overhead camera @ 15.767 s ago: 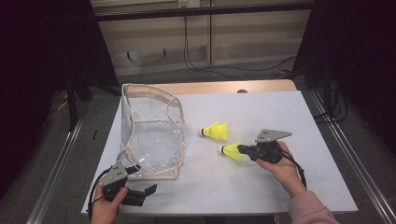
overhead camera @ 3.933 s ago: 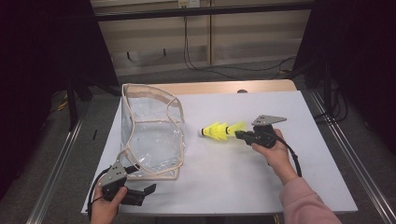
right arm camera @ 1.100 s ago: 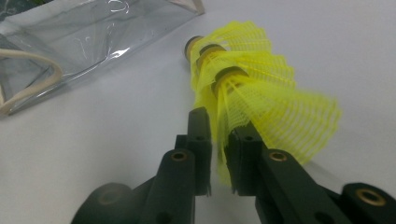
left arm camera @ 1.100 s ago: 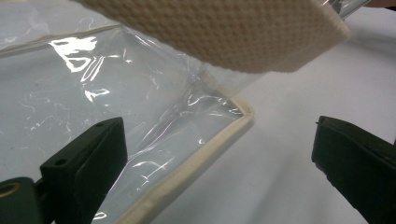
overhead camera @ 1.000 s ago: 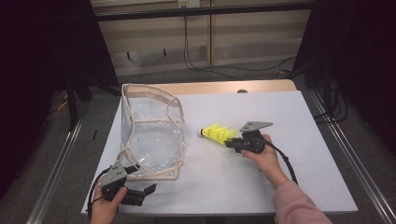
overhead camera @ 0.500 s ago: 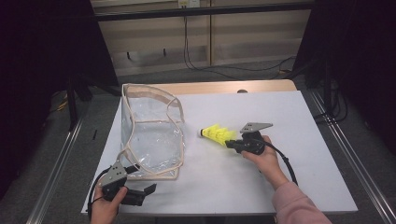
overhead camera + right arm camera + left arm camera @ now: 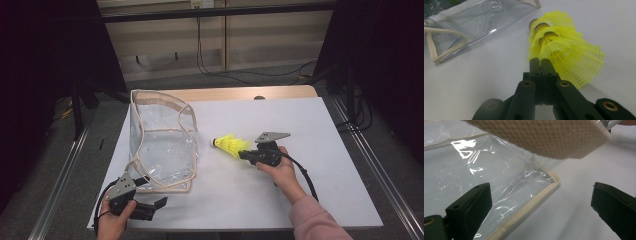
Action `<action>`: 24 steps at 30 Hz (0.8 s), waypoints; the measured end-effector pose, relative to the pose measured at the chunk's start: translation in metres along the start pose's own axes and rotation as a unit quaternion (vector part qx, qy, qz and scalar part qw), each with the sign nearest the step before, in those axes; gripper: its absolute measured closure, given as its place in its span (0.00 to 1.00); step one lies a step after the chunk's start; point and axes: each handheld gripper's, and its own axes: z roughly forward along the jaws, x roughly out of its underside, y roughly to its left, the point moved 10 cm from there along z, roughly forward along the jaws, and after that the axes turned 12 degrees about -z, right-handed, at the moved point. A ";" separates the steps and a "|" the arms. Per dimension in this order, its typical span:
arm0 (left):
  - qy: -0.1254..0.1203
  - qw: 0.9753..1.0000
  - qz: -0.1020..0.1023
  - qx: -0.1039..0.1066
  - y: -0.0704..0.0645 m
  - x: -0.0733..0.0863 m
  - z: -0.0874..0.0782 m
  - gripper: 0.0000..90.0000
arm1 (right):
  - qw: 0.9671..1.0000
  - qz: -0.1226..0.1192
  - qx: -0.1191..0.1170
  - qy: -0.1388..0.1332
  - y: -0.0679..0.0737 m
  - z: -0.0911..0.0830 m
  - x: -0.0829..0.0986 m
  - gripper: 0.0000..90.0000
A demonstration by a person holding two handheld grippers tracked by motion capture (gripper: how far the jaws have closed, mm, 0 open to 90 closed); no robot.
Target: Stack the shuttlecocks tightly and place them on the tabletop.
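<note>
Two yellow mesh shuttlecocks sit nested one inside the other, cork ends pointing left toward a clear plastic bag with cream trim. My right gripper is shut on the rim of the shuttlecock skirt, its jaws pressed together, low over the white table. My left gripper rests open at the table's front left, by the bag's near corner. In the left gripper view its jaws stand wide apart around the bag's trimmed corner without touching it.
The bag's cream strap hangs across the top of the left gripper view. The white tabletop extends to the right and behind the shuttlecocks. Metal rails run along both table sides; cables lie on the floor behind.
Earlier the two shuttlecocks lay apart with one in my right gripper; now they are nested and held together, a little further left. Over the last second nothing visibly moved. The left gripper stayed put.
</note>
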 end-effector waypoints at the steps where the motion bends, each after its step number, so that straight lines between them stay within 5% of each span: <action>1: 0.002 1.000 0.003 -0.001 0.001 0.000 0.000 0.04 | 1.000 0.001 0.000 0.001 0.000 0.000 0.000 0.99; 15: 0.002 1.000 0.004 0.003 0.000 0.000 0.000 0.04 | 1.000 0.007 -0.008 0.000 0.009 0.004 -0.003 0.93; 24: 0.004 1.000 0.005 -0.002 0.001 0.000 0.000 0.04 | 1.000 -0.001 0.008 0.003 0.009 0.005 -0.004 0.74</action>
